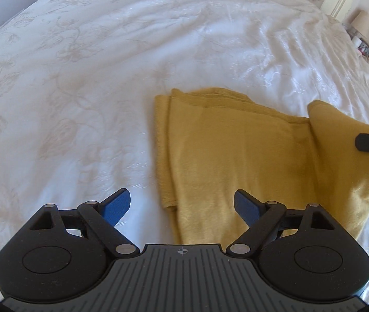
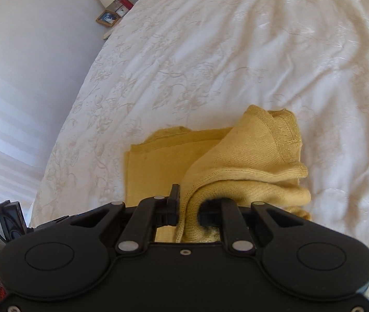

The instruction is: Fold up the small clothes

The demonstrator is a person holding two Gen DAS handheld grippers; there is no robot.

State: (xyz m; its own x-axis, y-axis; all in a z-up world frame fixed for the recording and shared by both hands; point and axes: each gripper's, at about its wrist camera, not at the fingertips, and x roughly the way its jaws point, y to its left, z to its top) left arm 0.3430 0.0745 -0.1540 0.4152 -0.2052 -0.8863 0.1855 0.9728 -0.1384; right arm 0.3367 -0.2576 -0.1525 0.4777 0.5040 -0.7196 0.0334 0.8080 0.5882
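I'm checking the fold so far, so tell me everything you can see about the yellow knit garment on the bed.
The yellow knit garment is mustard-coloured, soft, fine-ribbed at its edges. Most of it lies flat on the white bedspread, folded into a rough rectangle with layered edges stacked along one side. One end is lifted and bunched, pinched in the shut right tool, and hangs in loose rolls. The left tool hovers open over the near corner, not gripping it.
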